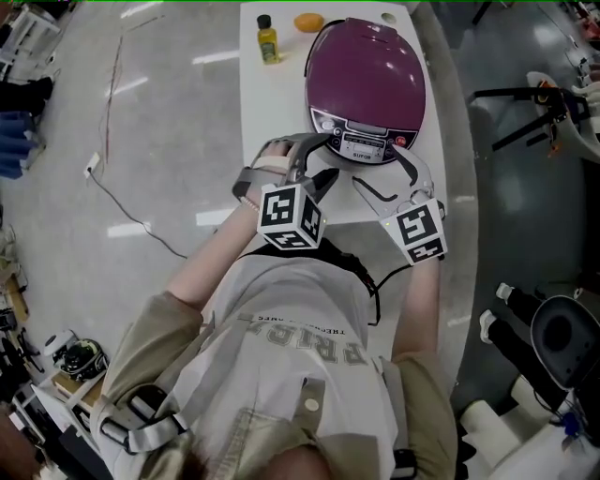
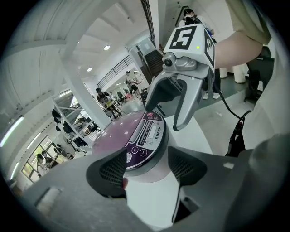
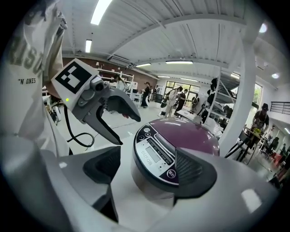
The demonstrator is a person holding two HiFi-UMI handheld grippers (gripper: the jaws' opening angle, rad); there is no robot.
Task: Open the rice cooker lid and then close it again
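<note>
I count one rice cooker [image 1: 366,89] on the white worktop [image 1: 272,103], standing towards the far right part of it. Its one purple lid [image 1: 367,70] is down flat and closed, and a single control panel [image 1: 361,142] faces me. Behind it to the left are two small things, well apart from the cooker's front: one bottle [image 1: 268,39] of yellow liquid, upright, and one orange fruit [image 1: 308,22] just beside the cooker's back edge. I have two claws in play, each carrying one marker cube. The left claw [image 1: 314,161] sits at the cooker's front left, angled down at it. In its own view the two pads stand apart with nothing pressed between them, and only bare worktop and the cooker's front show through the gap. The right claw [image 1: 394,183] hangs at the cooker's front right, a little nearer to me. Its two pads are likewise spread wide and empty, with the panel framed in the gap beyond them but not touched. From the head view I cannot tell whether the left claw's upper finger brushes the cooker's rim. Each claw shows in the other's view, off to one side of the cooker.
</note>
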